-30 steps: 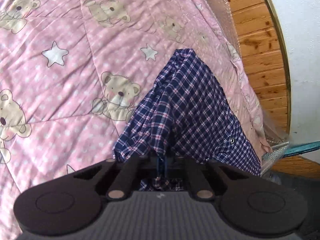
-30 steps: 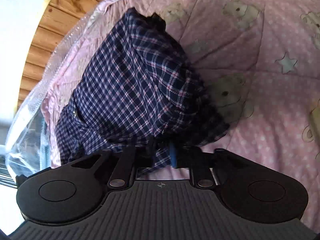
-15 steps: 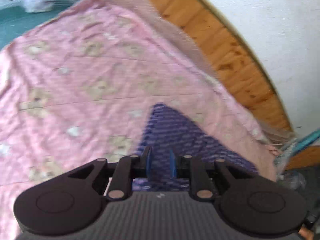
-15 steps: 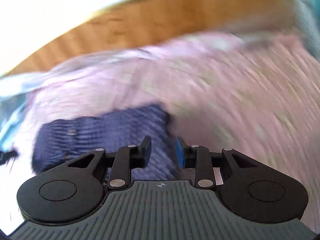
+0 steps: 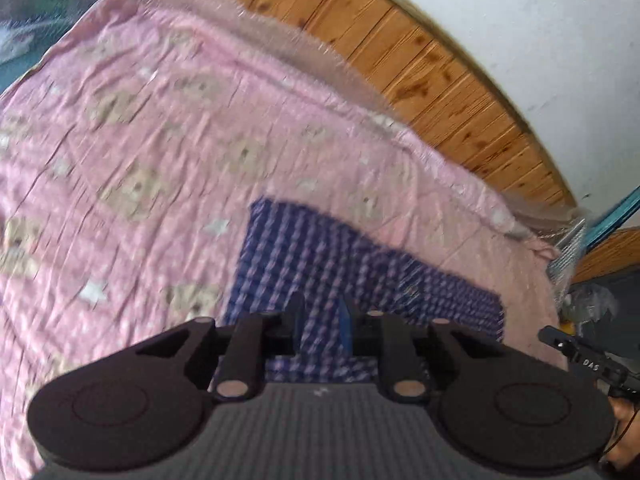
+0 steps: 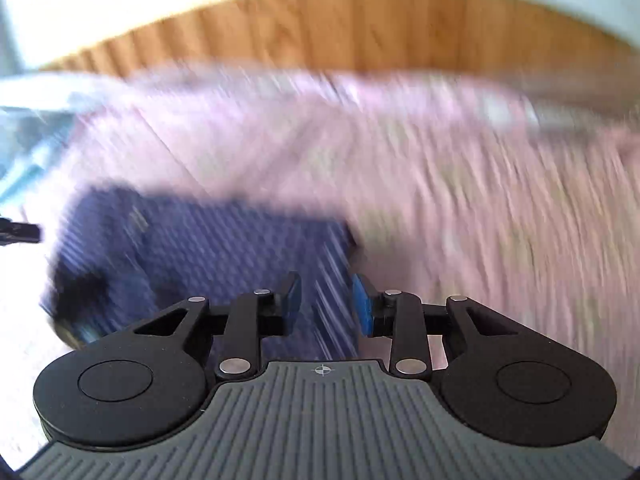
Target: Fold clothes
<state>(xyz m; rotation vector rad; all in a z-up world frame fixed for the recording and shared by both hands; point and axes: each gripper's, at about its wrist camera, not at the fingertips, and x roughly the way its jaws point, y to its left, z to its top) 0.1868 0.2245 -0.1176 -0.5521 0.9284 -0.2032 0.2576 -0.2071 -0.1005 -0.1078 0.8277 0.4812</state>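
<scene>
**Grippers let go as plaid shirt drops flat on quilt**

Both grippers, clamped on bunched cloth a second ago, have released it and pulled back, and the shirt that hung gathered between them now lies spread on the bed. At left, the pink quilt [image 5: 132, 152], printed with bears and stars, fills the left wrist view. The navy plaid shirt [image 5: 320, 256] lies flat on it near the bed's near edge, its far edge stepped. The left gripper [image 5: 321, 320] hovers over the shirt's near part, jaws a narrow gap apart, with nothing between them. Behind the bed runs a wood panel wall [image 5: 432, 76]. At far right a hand [image 5: 624, 436] and part of the other tool show. The right wrist view is badly blurred: the right gripper [image 6: 326, 306] stands parted and empty, above the shirt's [image 6: 216, 248] right edge, with quilt [image 6: 480, 208] beyond.
</scene>
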